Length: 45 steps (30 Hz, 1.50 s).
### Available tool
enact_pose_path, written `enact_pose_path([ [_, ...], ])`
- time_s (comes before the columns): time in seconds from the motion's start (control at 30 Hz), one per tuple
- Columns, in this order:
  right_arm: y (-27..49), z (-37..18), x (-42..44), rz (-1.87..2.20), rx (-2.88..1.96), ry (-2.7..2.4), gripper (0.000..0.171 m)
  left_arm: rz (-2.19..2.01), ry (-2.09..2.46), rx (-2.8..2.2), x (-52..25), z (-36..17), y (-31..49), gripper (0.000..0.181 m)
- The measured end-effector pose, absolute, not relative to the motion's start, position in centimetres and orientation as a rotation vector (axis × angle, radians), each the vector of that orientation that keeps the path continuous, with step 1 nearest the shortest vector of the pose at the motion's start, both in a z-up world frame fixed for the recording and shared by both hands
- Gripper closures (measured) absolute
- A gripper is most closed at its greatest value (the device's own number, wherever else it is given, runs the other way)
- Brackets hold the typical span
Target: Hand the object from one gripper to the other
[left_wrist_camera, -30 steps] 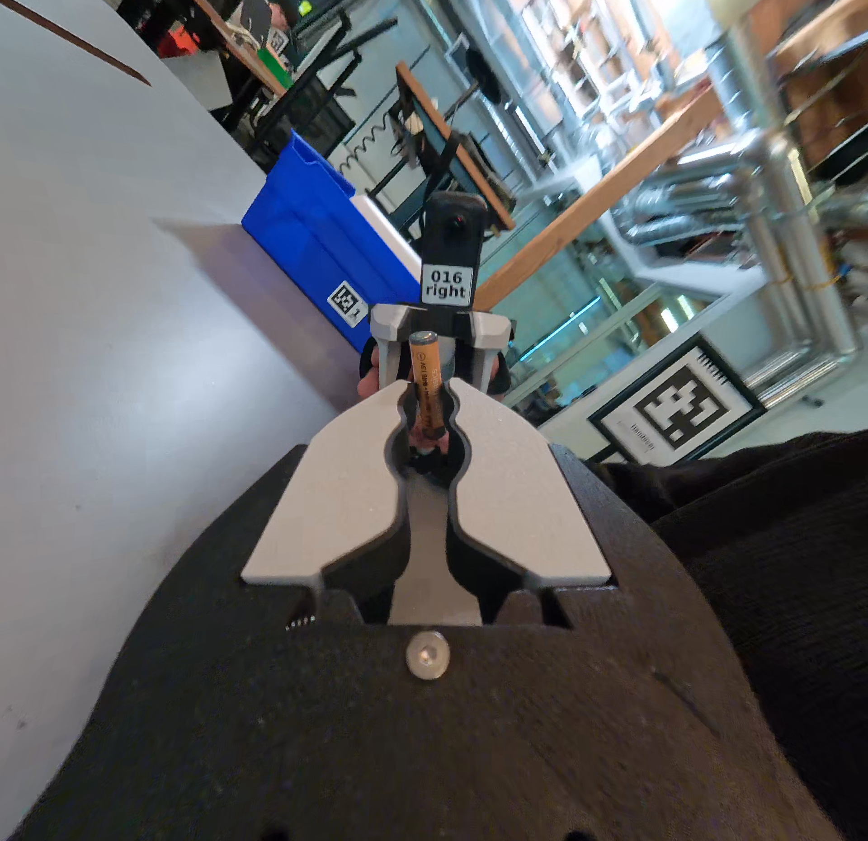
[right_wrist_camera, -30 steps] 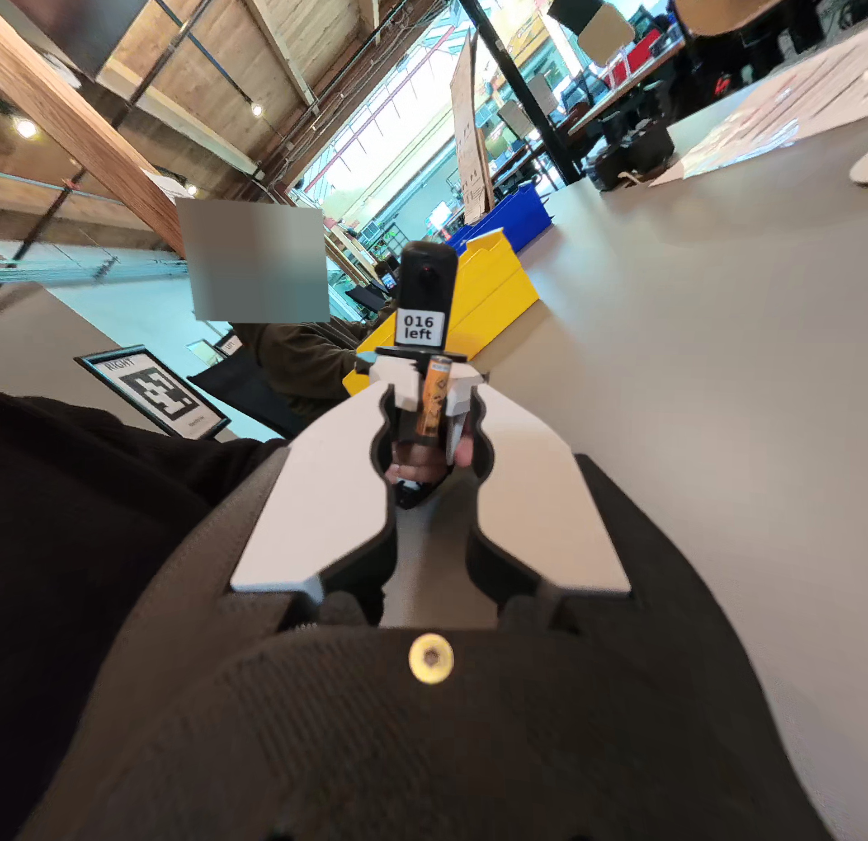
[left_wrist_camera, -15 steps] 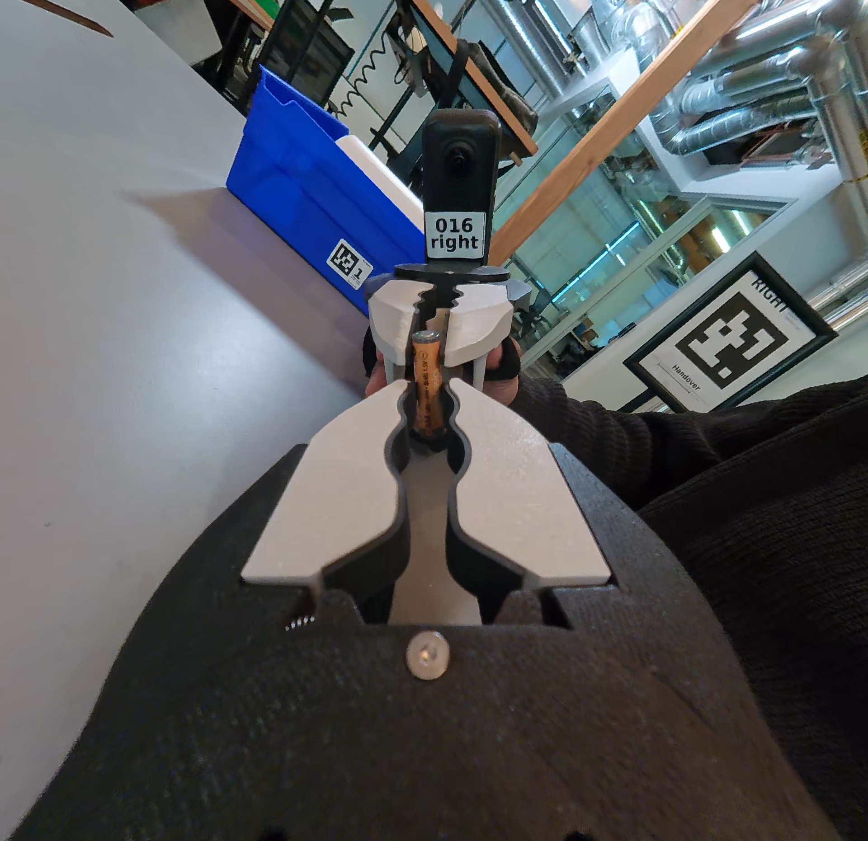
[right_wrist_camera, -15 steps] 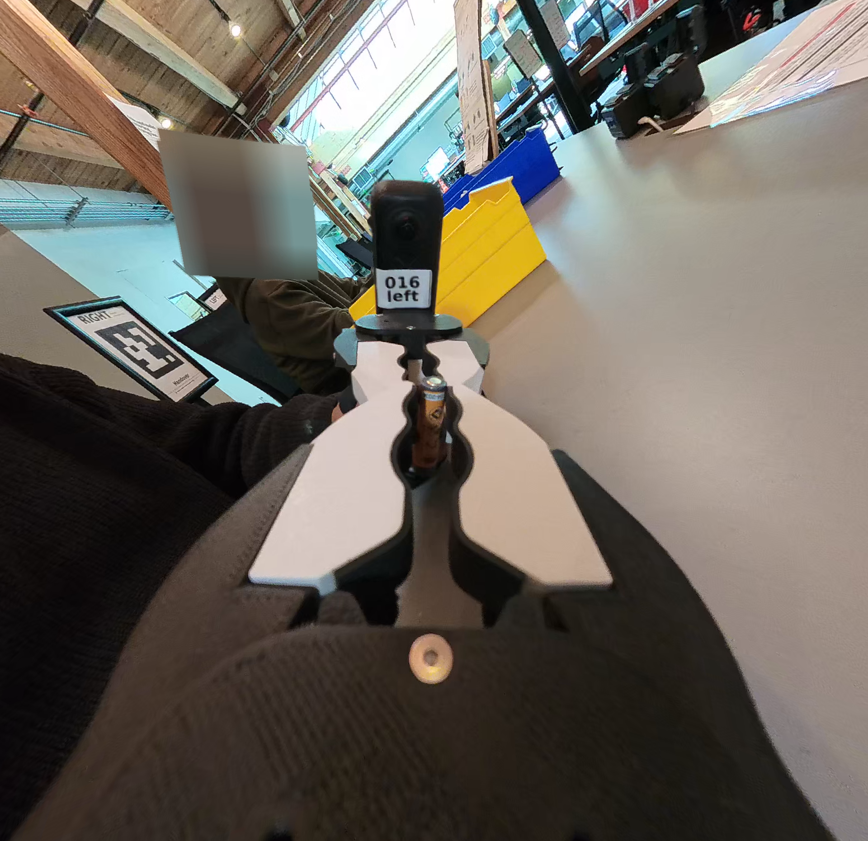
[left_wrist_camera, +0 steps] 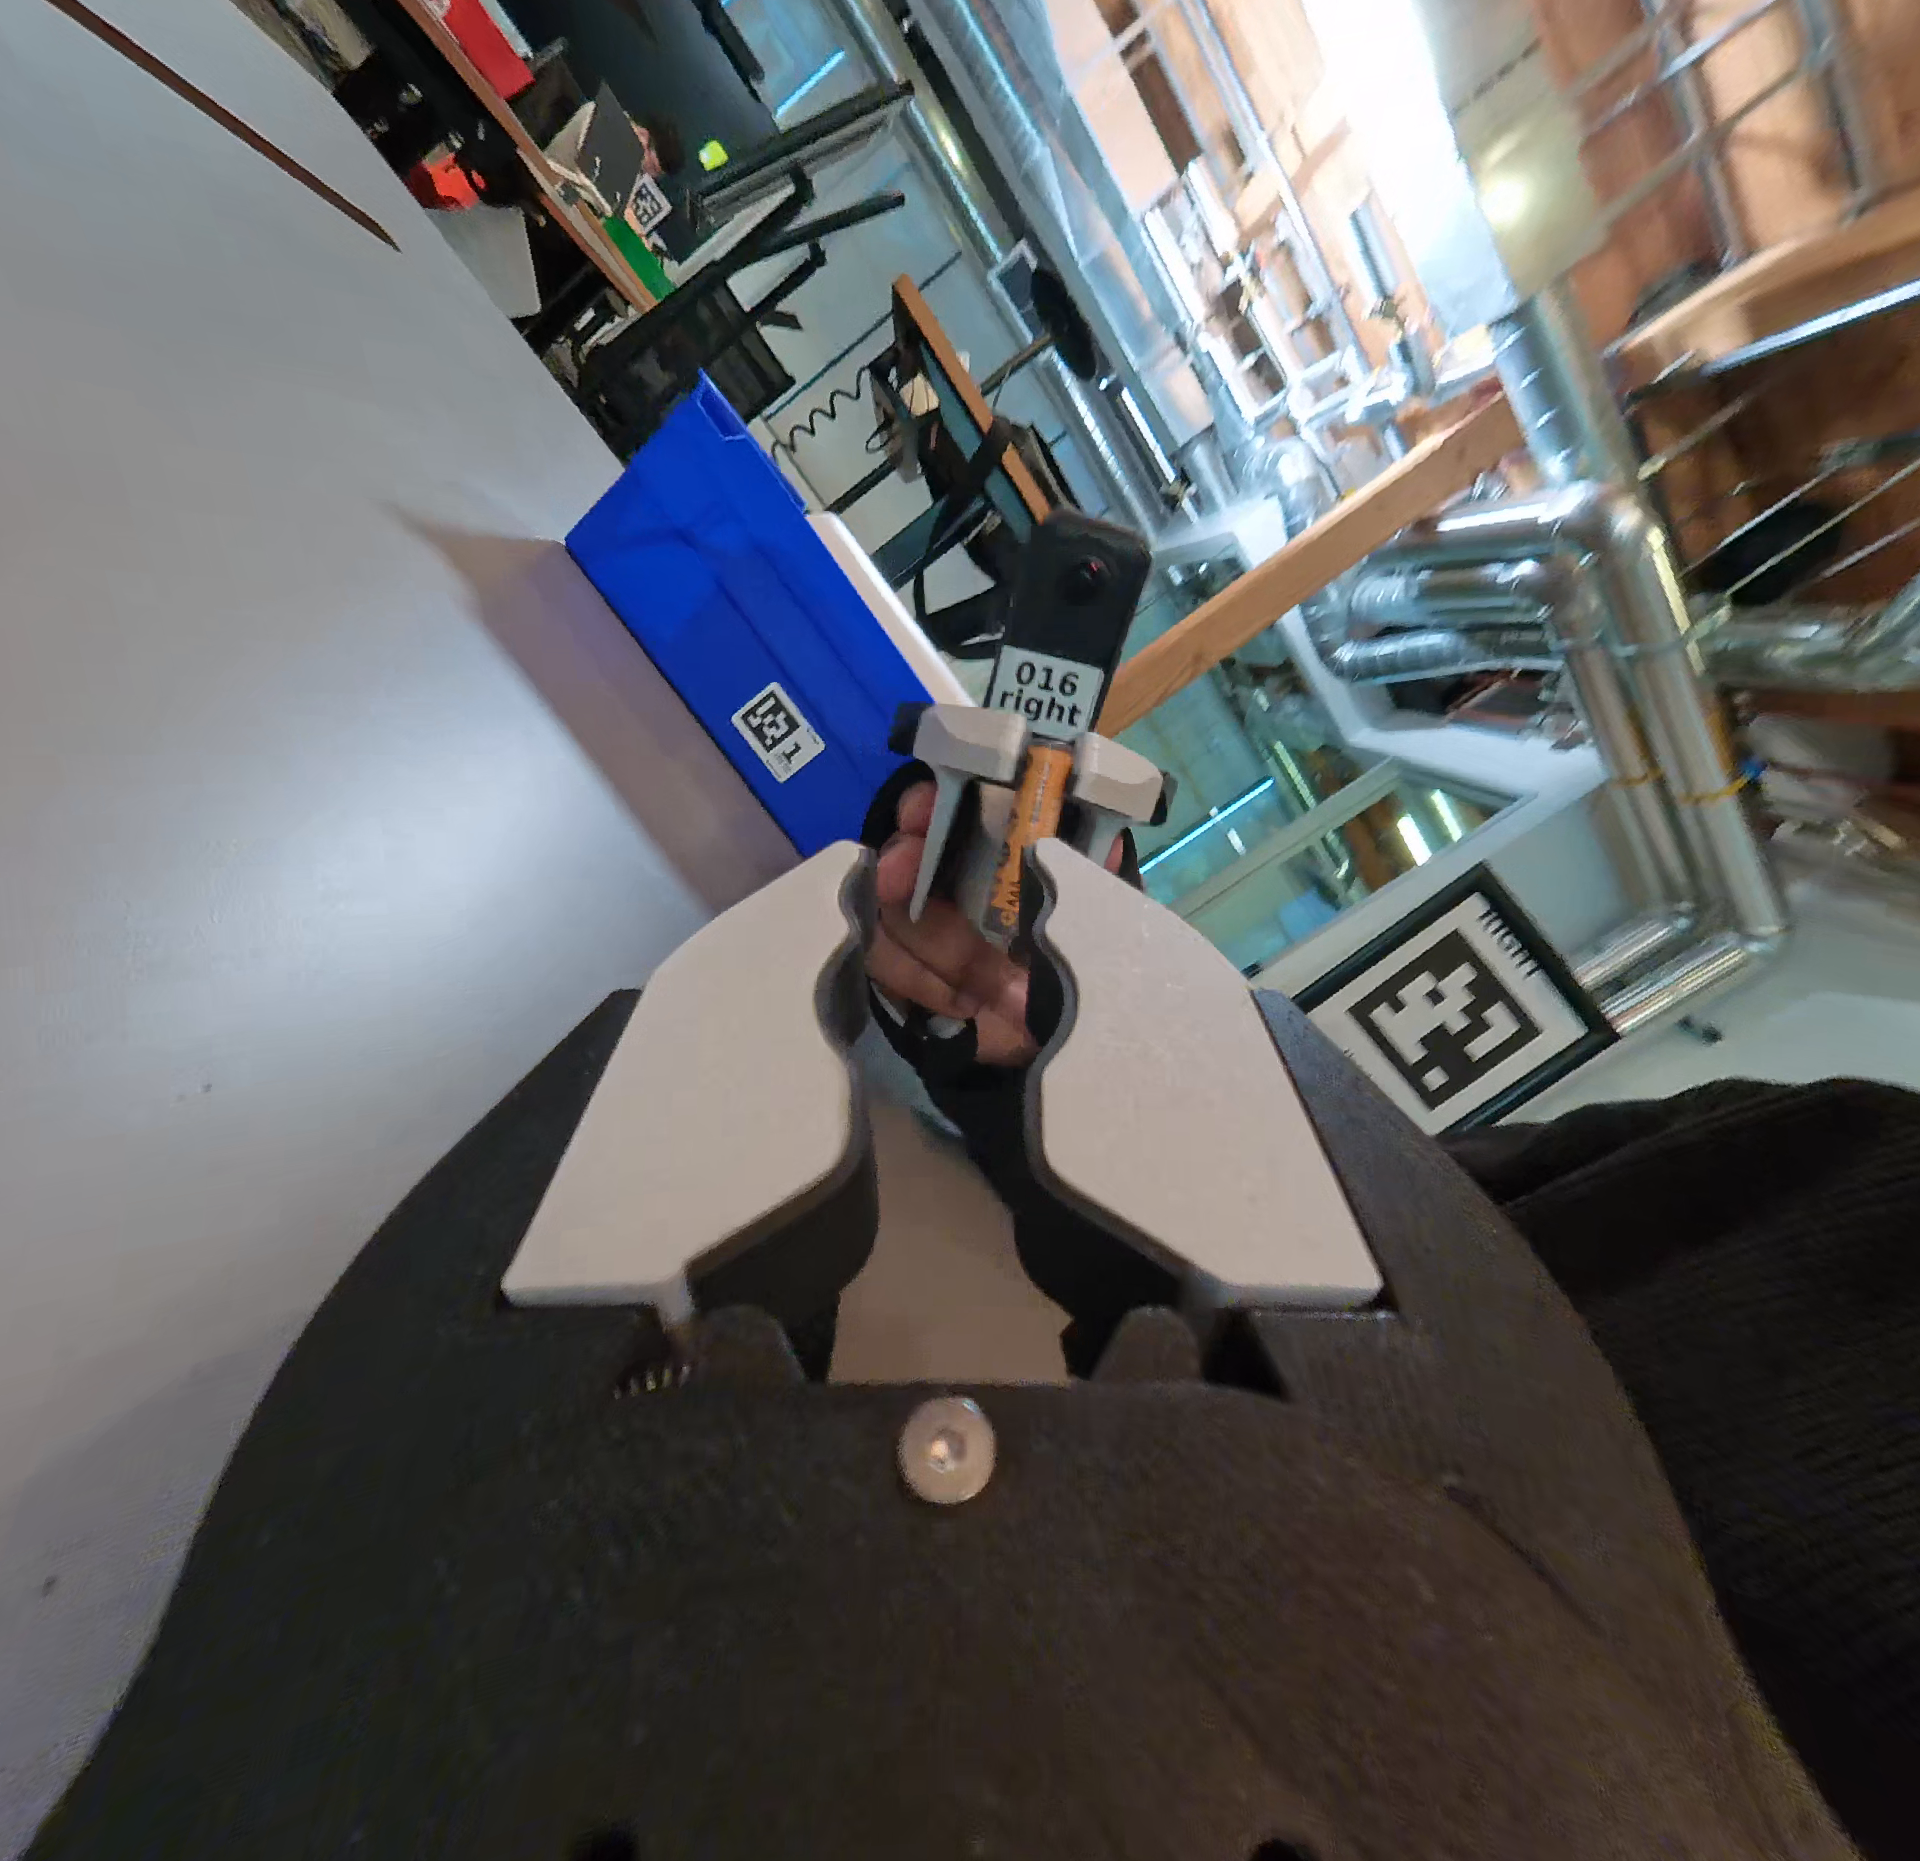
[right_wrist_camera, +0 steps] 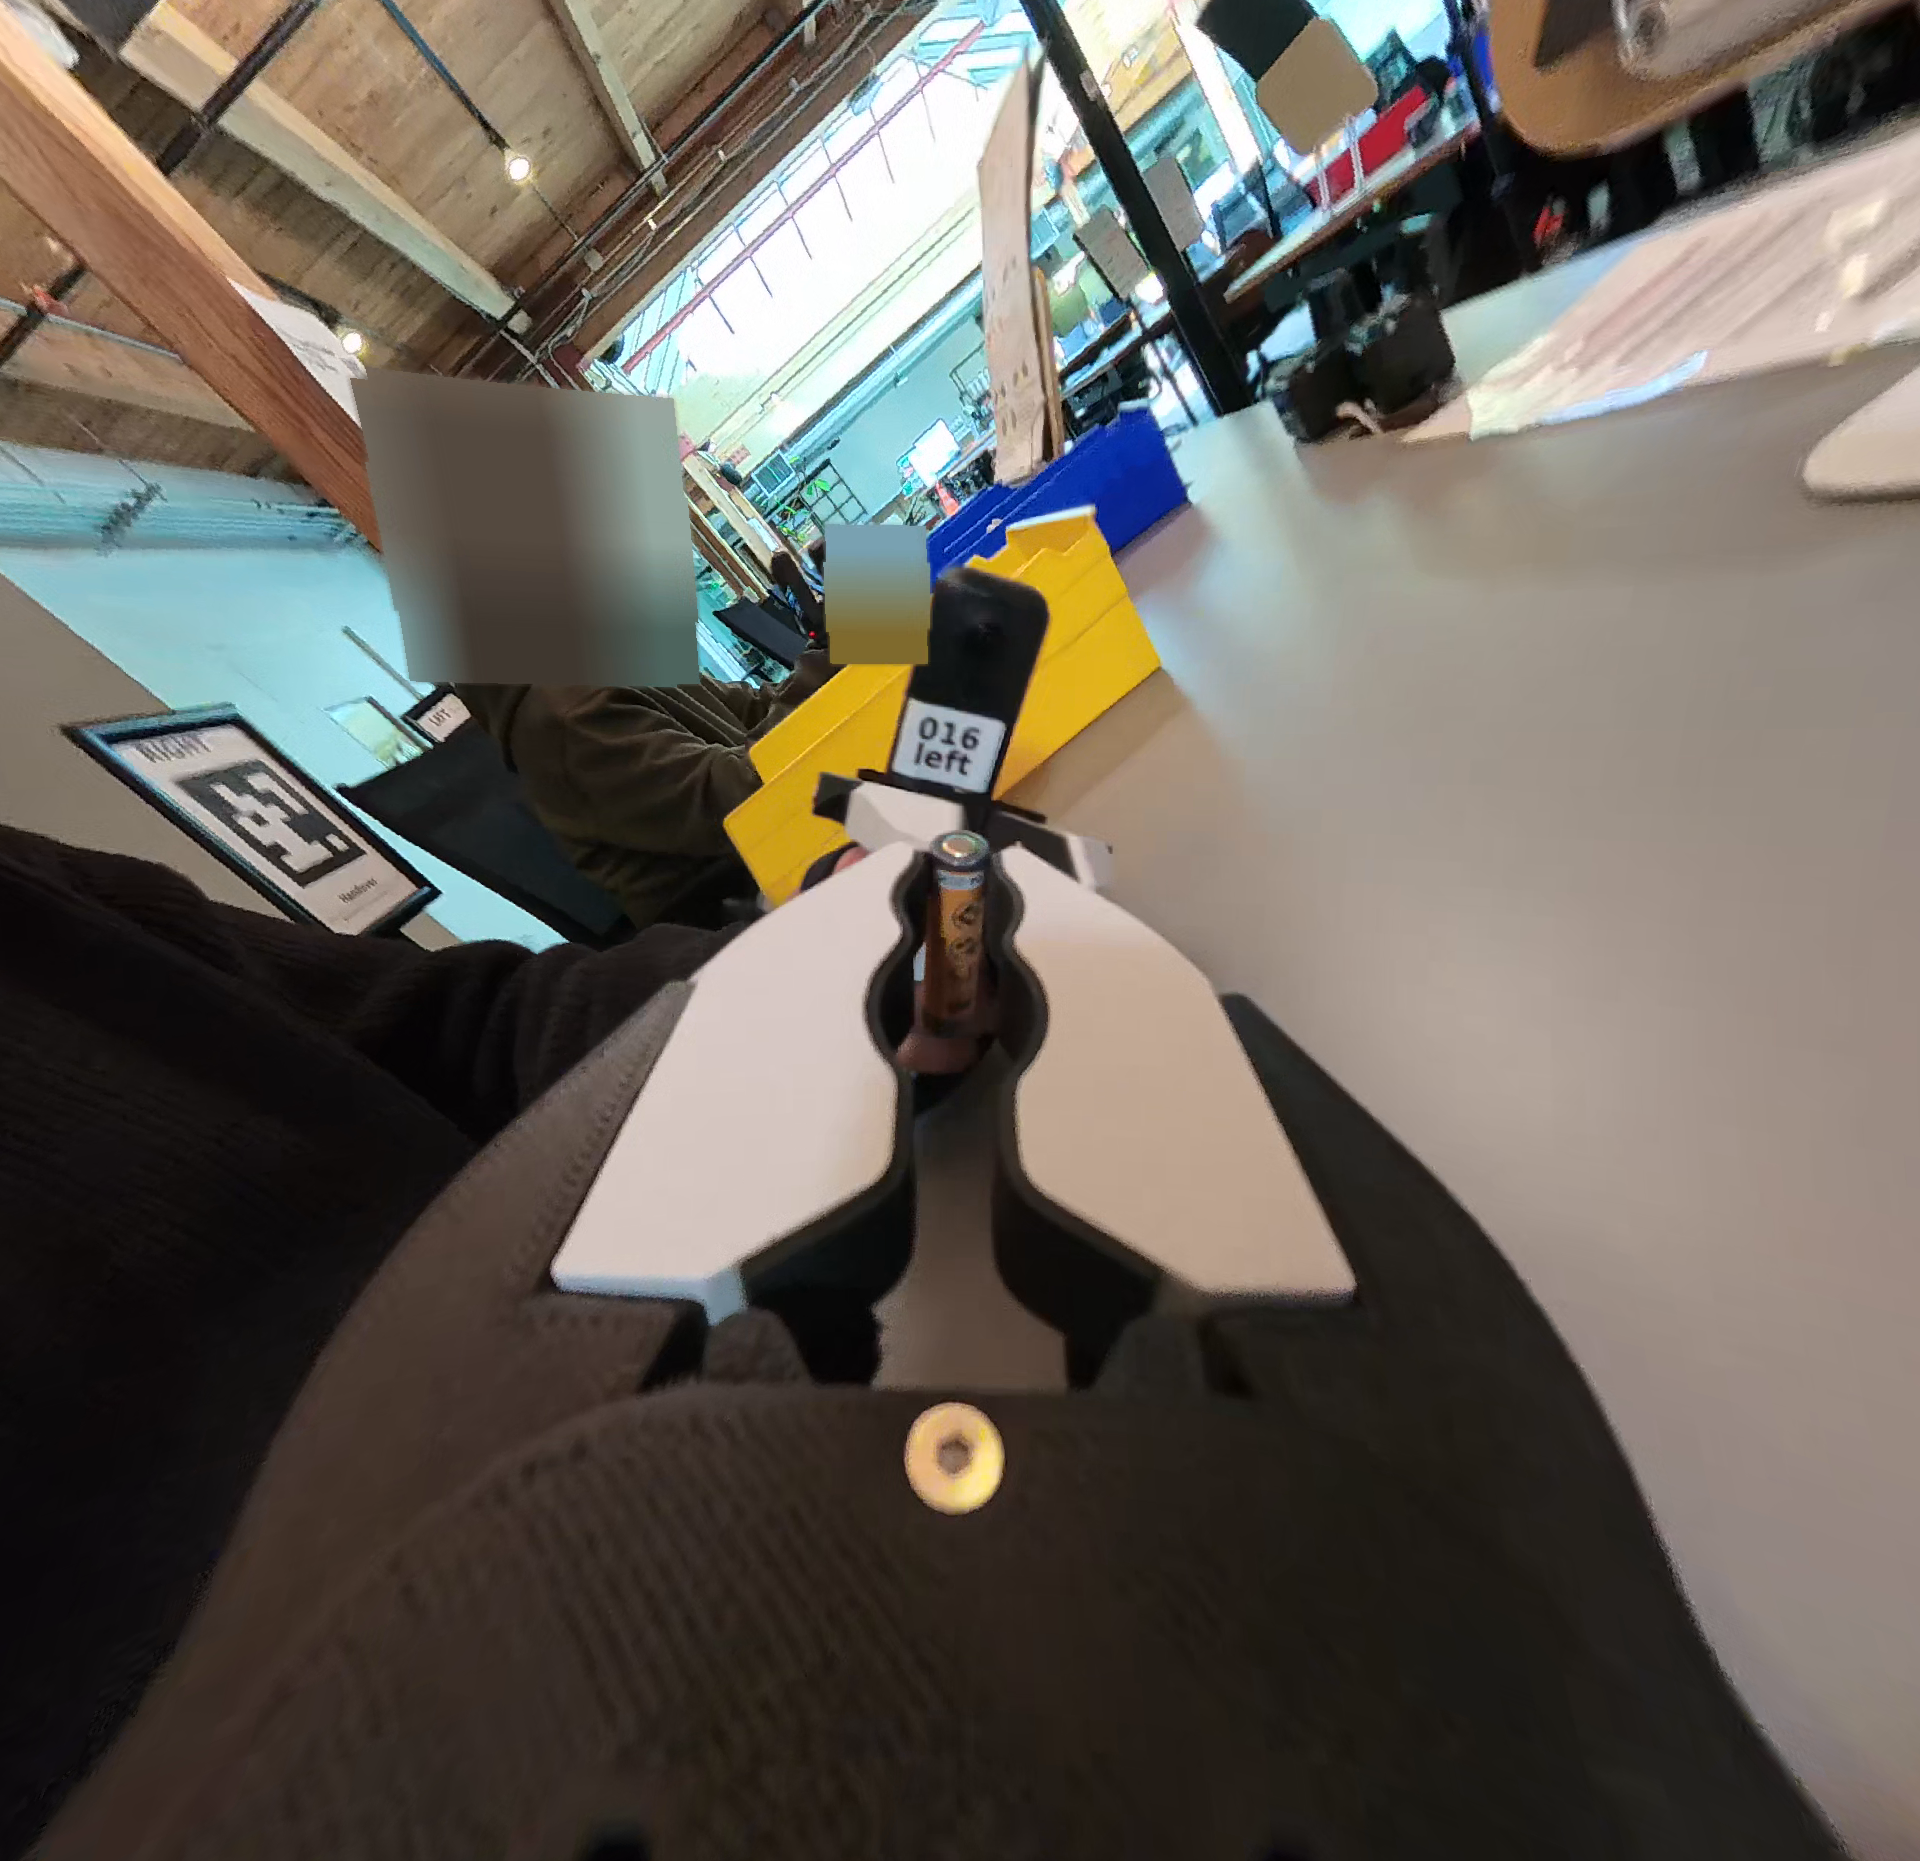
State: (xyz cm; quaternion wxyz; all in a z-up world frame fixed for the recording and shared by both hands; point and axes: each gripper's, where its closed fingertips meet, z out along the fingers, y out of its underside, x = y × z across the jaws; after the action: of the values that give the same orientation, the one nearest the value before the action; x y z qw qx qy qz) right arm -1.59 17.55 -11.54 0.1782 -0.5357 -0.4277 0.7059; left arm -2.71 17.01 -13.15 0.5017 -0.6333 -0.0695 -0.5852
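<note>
Battery point(right_wrist_camera: 957, 933), slim orange-and-black cylinder, clenched upright in right claw point(right_wrist_camera: 958, 912), left claw point(left_wrist_camera: 943, 861) released.

An orange-and-black battery point(right_wrist_camera: 958, 933) stands nearly upright, clamped between grey fingers point(right_wrist_camera: 1101, 1032), above the table.

We hold our right gripper point(right_wrist_camera: 957, 912) clamped, fingers nearly together. Our left gripper point(left_wrist_camera: 948, 876) faces it just beyond, fingers spread apart. Both dark sleeves point(left_wrist_camera: 1714, 1292) meet close in front.
</note>
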Motion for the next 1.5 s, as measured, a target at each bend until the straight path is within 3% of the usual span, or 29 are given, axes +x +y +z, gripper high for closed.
enact_pose_path([
  [0.13, 16.5, -8.0, -0.2, 1.885, -1.238, -1.253, 0.160, -1.468, -0.219, -1.475, -3.2, -12.8, 17.1, 0.156],
  [0.47, 18.9, -2.4, 2.8, 1.760, -1.165, -1.099, 0.161, -1.483, -0.198, -1.477, -2.6, -12.7, 17.0, 0.157],
  [0.67, 28.7, -0.2, 10.0, 1.205, -1.493, -0.935, 0.160, -1.483, -0.184, -1.481, -2.3, -12.7, 17.0, 0.158],
  [0.87, 37.8, -2.2, 21.9, 0.721, -1.772, -0.682, 0.160, -1.475, -0.169, -1.497, -2.0, -12.9, 17.0, 0.159],
  [0.97, 39.6, -4.5, 24.8, 0.719, -1.893, -0.596, 0.160, -1.476, -0.170, -1.500, -1.9, -13.1, 17.0, 0.159],
  [1.07, 40.6, -4.7, 25.4, 0.773, -1.838, -0.549, 0.130, -1.477, -0.170, -1.499, -1.9, -13.1, 17.0, 0.159],
  [1.5, 35.9, 4.0, 22.7, 1.008, -1.485, -0.537, 0.142, -1.475, -0.176, -1.492, -2.3, -13.0, 16.9, 0.160],
])
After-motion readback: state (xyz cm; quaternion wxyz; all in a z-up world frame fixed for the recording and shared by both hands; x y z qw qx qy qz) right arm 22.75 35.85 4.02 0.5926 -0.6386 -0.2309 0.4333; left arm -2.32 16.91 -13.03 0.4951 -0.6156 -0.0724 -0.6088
